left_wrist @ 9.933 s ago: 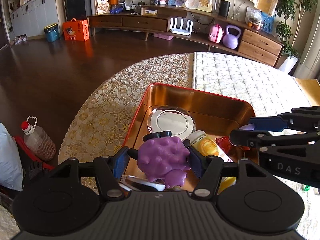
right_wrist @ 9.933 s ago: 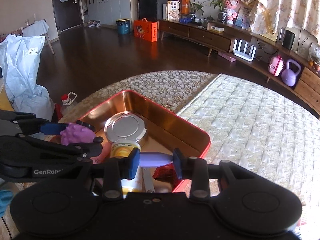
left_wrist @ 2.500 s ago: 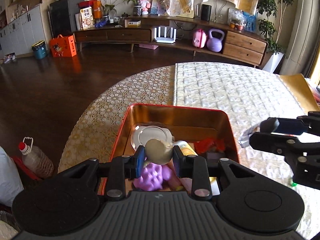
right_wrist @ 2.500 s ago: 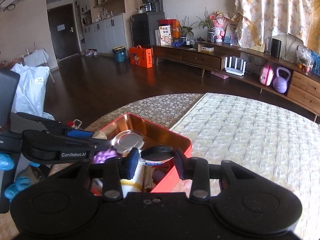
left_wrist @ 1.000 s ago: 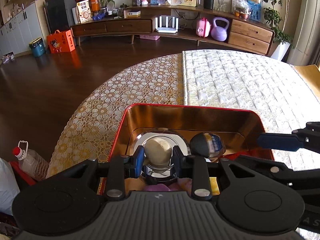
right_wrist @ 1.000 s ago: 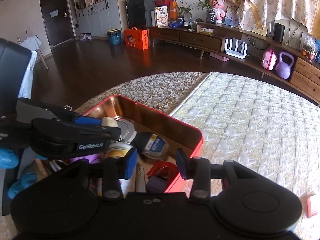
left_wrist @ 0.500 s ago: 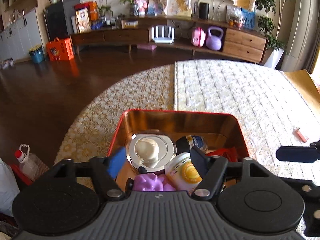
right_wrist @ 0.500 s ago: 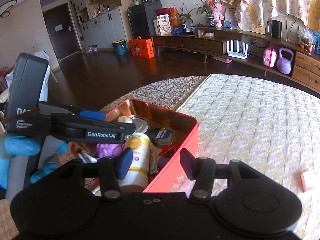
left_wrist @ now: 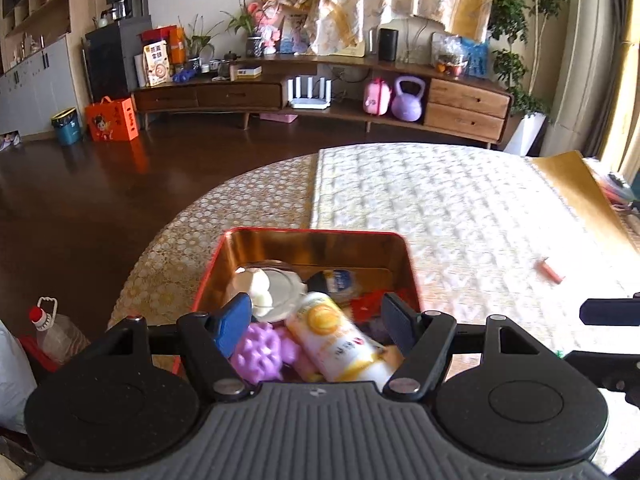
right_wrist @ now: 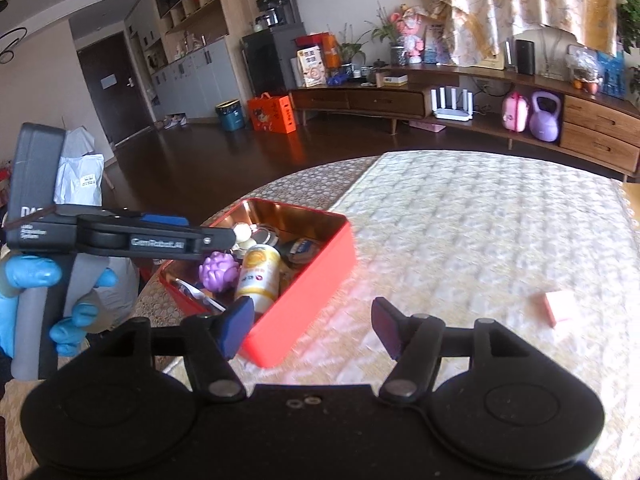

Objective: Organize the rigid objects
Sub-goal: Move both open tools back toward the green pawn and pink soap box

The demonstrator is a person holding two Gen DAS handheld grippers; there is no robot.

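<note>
Over red tin [right_wrist: 304,304]: left gripper [left_wrist: 316,330] jaws spread, empty; right gripper [right_wrist: 312,326] jaws opening, empty. Risk: pink eraser [right_wrist: 560,307] well apart, blurred reach knocks it off worktop [right_wrist: 480,240].

One red tin [right_wrist: 304,312] at frame centre, holding one purple knobbly ball [right_wrist: 219,271], one yellow-capped bottle [right_wrist: 258,276], one silver lid [left_wrist: 280,286]. One pink eraser [right_wrist: 560,307] lower right.

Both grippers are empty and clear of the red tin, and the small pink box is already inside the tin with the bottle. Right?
Not quite. The small pink box lies out on the quilted cloth, outside the red tin, as the right wrist view shows. Both grippers are empty; the bottle is inside.
</note>
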